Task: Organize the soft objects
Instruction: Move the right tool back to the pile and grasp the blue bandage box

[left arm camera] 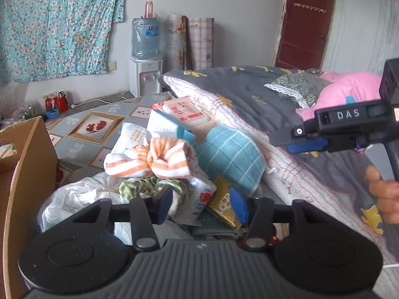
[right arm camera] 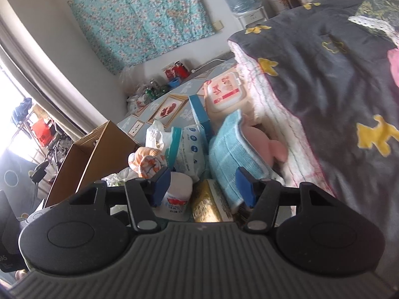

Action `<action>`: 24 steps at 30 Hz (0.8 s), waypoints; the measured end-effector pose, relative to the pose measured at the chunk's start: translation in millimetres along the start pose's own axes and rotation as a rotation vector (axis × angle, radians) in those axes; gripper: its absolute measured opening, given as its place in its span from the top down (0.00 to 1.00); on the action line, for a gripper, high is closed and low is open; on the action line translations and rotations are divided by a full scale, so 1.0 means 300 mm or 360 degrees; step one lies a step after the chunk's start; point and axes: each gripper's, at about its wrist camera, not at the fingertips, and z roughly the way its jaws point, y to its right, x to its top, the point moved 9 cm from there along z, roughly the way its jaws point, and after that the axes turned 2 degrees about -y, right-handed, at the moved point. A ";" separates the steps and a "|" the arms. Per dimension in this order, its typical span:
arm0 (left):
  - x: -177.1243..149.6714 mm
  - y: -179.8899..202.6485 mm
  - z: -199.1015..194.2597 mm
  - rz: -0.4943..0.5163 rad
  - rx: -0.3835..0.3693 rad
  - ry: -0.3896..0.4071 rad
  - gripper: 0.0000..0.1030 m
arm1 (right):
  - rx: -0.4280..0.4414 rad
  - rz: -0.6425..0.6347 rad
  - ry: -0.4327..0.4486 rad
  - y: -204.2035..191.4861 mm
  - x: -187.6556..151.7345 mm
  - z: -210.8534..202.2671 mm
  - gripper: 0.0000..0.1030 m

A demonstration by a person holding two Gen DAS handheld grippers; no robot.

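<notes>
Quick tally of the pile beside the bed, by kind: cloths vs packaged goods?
Cloths: 3. Orange-striped towel, blue checked cloth, green-white cloth.
Packs: 4. Wet-wipes tub, blue-white box, tissue pack, gold packet.
Plastic bags: 1. White bag.
Total: 8

Two grippers are in view: the left gripper at six o'clock of its own view and the right gripper likewise in its view. The pile holds one orange-striped towel at its centre, one blue checked cloth at three o'clock of that towel, one green-patterned cloth at six o'clock, one white plastic bag at eight o'clock, one gold packet at five o'clock, and one lidded wipes pack at twelve o'clock. One cardboard box stands at nine o'clock. One grey quilt and one pink cushion lie at two o'clock.
</notes>
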 end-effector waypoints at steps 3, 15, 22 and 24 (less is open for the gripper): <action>0.037 -0.043 -0.004 -0.0068 -0.0006 0.0017 0.57 | 0.0033 -0.0045 -0.0002 -0.040 0.074 0.065 0.51; 0.164 -0.321 0.074 -0.0405 0.0197 -0.0025 0.60 | -0.0113 -0.0202 -0.0243 -0.089 0.315 0.572 0.64; 0.160 -0.418 0.096 -0.0545 0.0209 -0.0046 0.67 | -0.0140 -0.0253 -0.0363 -0.062 0.283 0.703 0.80; 0.153 -0.429 0.098 -0.0576 0.0201 -0.0055 0.69 | -0.0137 -0.0264 -0.0353 -0.066 0.280 0.701 0.80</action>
